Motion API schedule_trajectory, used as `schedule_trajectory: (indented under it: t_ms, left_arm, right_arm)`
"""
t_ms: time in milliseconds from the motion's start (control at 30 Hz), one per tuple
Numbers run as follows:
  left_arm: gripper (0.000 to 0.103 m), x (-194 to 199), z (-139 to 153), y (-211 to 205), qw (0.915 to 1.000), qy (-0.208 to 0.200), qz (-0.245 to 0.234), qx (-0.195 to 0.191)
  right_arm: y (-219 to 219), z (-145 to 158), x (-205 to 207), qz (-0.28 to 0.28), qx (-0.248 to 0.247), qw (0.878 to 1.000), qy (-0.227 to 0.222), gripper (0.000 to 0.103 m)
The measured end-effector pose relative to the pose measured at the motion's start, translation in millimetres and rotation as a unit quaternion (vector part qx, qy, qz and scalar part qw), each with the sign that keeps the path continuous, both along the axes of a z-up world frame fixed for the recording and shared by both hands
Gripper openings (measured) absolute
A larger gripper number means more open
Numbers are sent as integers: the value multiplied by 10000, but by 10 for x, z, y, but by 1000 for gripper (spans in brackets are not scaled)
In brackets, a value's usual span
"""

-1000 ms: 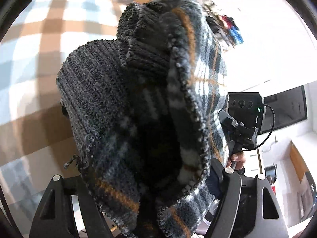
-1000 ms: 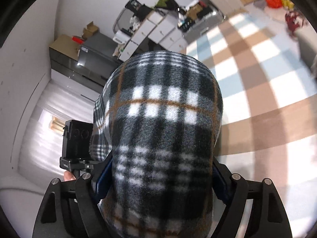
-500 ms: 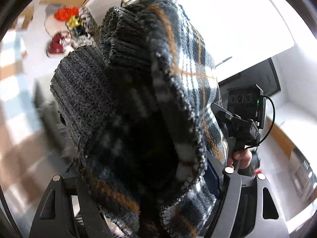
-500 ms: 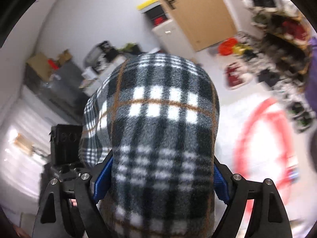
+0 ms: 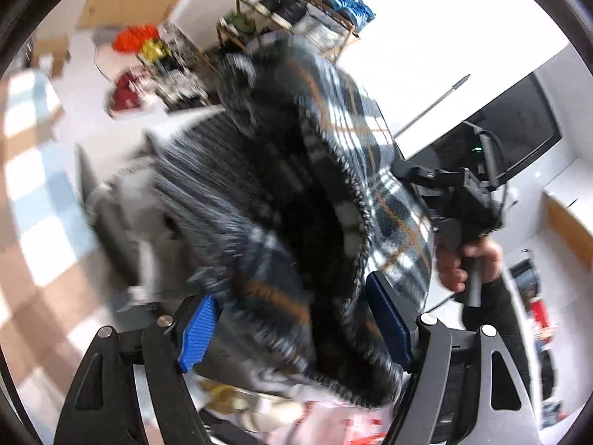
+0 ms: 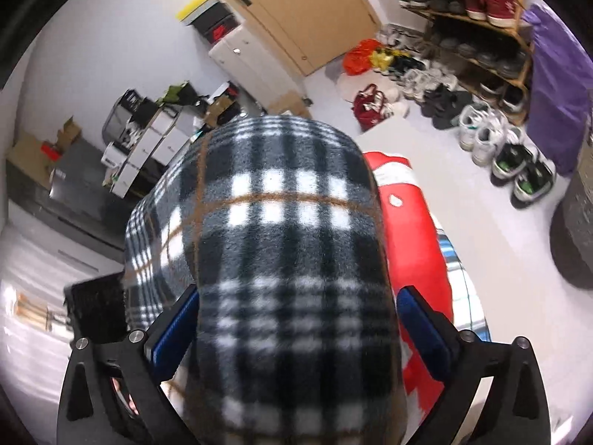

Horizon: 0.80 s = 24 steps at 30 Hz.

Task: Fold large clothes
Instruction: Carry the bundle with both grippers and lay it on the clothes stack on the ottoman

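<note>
**Claws carry the fleece**

Left claw (image 5: 292, 330) and right claw (image 6: 296, 333) each clamp a bunch of the plaid fleece (image 6: 292, 222), held in the air above the red bag (image 6: 407, 230). Judged step: carrying and spreading. Next: find a flat surface and lay it out.

No lettering, brand, number or sign can be read in either view. In the right wrist view, a black box (image 6: 216, 26) beside the door carries a small red mark, too small to make out, and the red item (image 6: 407, 230) beside the plaid garment (image 6: 292, 259) bears white shapes that form no readable characters. In the left wrist view, motion blur hides any label on the shelved goods (image 5: 296, 7).
</note>
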<state>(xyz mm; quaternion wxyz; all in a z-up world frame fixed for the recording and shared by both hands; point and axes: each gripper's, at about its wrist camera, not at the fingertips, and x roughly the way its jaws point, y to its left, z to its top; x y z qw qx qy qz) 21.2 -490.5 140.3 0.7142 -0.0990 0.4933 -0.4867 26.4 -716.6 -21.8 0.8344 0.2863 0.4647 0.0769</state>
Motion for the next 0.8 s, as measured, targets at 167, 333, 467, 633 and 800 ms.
schedule_trajectory:
  t_ms: [167,333,467,633,800]
  left_arm:
    - [73,-86,205,306,9991,-280,299,139]
    - [73,-346,225,756,9929,-886,769,187]
    - [73,-456,-96,1061,9837,-1545,897,181]
    - [83,-850,20,1365,9616,-2476,1184,58]
    - [102,-1402,13,1509,9343,-3289,1363,-155]
  right_arm:
    - [49,440,-321,-629,-900,9911,-748,103]
    - [433,824,-890,-983,-1491,9693,-1688,103]
    - [850,909,-1397,-1112,-1759,9512,-2279,103]
    - [1431,956,-2049,-1383,-1951,9252,-2947,103]
    - [2084,914,-2583,-1809,-2791,8859,-3233,103]
